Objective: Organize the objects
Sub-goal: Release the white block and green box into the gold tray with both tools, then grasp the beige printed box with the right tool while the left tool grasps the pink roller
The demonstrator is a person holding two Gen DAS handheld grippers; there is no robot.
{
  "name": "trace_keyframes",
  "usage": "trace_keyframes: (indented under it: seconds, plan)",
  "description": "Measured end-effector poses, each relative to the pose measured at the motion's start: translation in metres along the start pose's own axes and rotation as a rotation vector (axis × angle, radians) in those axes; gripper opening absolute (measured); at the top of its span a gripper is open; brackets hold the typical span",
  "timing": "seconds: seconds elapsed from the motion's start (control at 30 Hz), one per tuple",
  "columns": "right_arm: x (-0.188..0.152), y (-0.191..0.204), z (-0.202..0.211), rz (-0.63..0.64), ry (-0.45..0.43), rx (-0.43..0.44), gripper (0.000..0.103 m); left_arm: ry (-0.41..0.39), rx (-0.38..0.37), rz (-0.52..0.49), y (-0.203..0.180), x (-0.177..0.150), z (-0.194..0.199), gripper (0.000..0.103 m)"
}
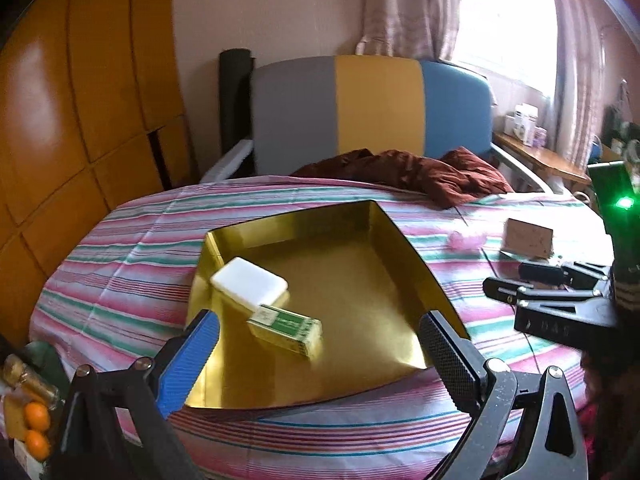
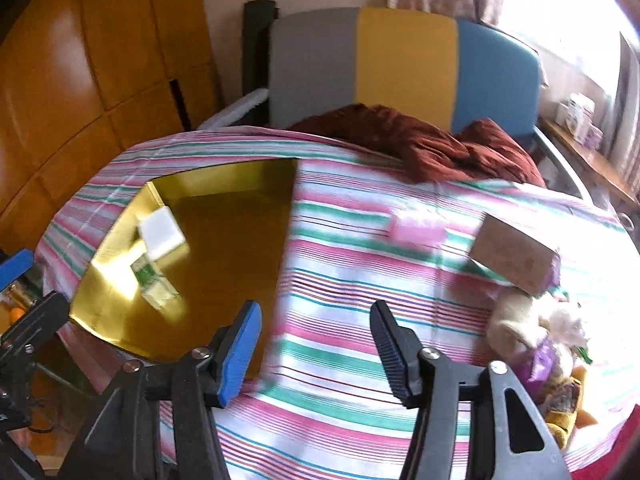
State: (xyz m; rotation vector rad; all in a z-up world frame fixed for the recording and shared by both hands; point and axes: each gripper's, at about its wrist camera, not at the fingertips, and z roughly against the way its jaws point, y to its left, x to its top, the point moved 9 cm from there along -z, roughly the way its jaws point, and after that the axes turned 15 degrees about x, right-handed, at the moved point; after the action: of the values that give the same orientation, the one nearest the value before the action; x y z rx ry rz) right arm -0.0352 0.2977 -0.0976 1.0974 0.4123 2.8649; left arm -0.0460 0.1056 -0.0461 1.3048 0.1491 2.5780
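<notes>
Gold tray fills the middle of the left wrist view, on the striped table. A white box and a green box lie inside it already. The left claw is released and empty at the lower edge.

In the right wrist view the right claw is also released and empty. A pink thing, a brown box and a toy at the right remain outside, so much sorting seems left.
</notes>
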Motion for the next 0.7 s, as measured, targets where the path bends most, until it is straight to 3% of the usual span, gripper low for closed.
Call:
trace_keyframes:
  seconds: [0.23,0.37,0.5,0.7]
  plan:
    - [-0.002,-0.067,0.022,-0.009,0.032,-0.123,0.062,0.009,-0.075,-0.057,-0.032,-0.001,-0.001,0.101]
    - [0.006,-0.107,0.035,0.047,0.052,-0.221,0.074,0.012,-0.104,-0.086,-0.049,0.000,-0.003,0.101]
    - [0.017,-0.140,0.033,0.192,0.113,-0.353,0.080,0.019,-0.136,-0.109,-0.061,0.000,-0.004,0.101]
    - [0.023,-0.160,-0.003,0.409,0.242,-0.458,0.081,0.038,-0.159,-0.127,-0.074,0.000,-0.011,0.101]
